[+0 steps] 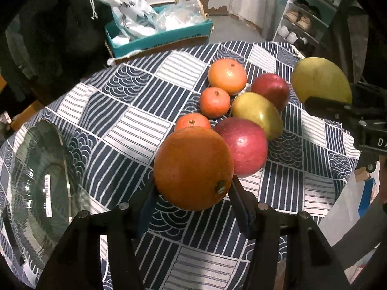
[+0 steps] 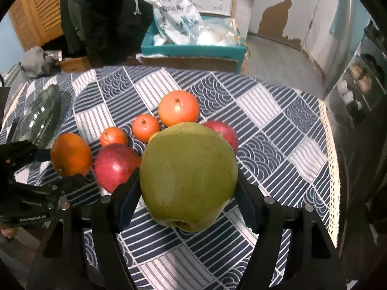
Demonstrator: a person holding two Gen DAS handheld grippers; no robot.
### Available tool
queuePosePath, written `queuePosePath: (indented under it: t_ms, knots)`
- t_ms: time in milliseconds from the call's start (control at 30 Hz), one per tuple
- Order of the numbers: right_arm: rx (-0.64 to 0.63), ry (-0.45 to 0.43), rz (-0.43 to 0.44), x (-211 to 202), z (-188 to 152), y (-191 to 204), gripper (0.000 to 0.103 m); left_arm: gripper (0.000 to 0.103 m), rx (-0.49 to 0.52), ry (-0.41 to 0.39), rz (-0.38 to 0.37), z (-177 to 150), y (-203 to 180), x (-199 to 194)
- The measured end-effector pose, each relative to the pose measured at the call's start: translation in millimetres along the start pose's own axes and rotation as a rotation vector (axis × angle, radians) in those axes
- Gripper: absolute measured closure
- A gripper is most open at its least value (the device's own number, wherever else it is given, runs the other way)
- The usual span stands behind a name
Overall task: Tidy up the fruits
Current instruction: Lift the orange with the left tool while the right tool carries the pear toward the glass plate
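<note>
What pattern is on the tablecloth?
Navy and white patchwork of stripes and wave arcs on the tablecloth; clearest in the right wrist view.

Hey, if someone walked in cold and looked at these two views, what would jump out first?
Two fruits held up off the table: a big orange clamped in the left gripper and a large green fruit in the right gripper. Behind them, a cluster of red apples, smaller oranges and another green fruit sits on the blue-and-white patterned tablecloth, with a glass bowl at the left.
</note>
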State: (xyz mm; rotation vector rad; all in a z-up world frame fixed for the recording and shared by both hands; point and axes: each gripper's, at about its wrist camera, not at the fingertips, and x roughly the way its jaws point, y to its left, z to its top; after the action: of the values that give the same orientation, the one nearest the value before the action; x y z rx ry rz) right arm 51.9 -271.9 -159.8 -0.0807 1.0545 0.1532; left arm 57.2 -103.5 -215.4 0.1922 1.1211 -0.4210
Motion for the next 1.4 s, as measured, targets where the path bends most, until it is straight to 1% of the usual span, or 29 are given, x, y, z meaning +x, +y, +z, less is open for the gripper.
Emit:
queuePosePath:
  t_ms: [200,400,600,967,1400]
  knots:
    - [-0.006,-0.056,0.015,-20.2,7.7,5.9,0.03,0.044,0.004,-0.052,0.009,3.6,-4.0,-24.2]
    - [-0.024,-0.113,0.025,-40.1,16.5,13.6,0.03,0.044,-0.006,-0.091,-0.002,6.5,-6.1,-47.7]
    - [-0.04,-0.166,0.038,-56.9,26.4,20.6,0.03,0.044,-0.007,-0.144,0.016,8.9,-5.4,-72.5]
    - [-0.057,-0.229,0.082,-78.3,38.2,34.6,0.03,0.044,-0.055,-0.215,0.022,14.6,7.0,-111.9]
    - [-0.091,-0.273,0.125,-95.3,51.1,59.3,0.03,0.044,-0.123,-0.279,0.028,10.1,32.3,-148.4]
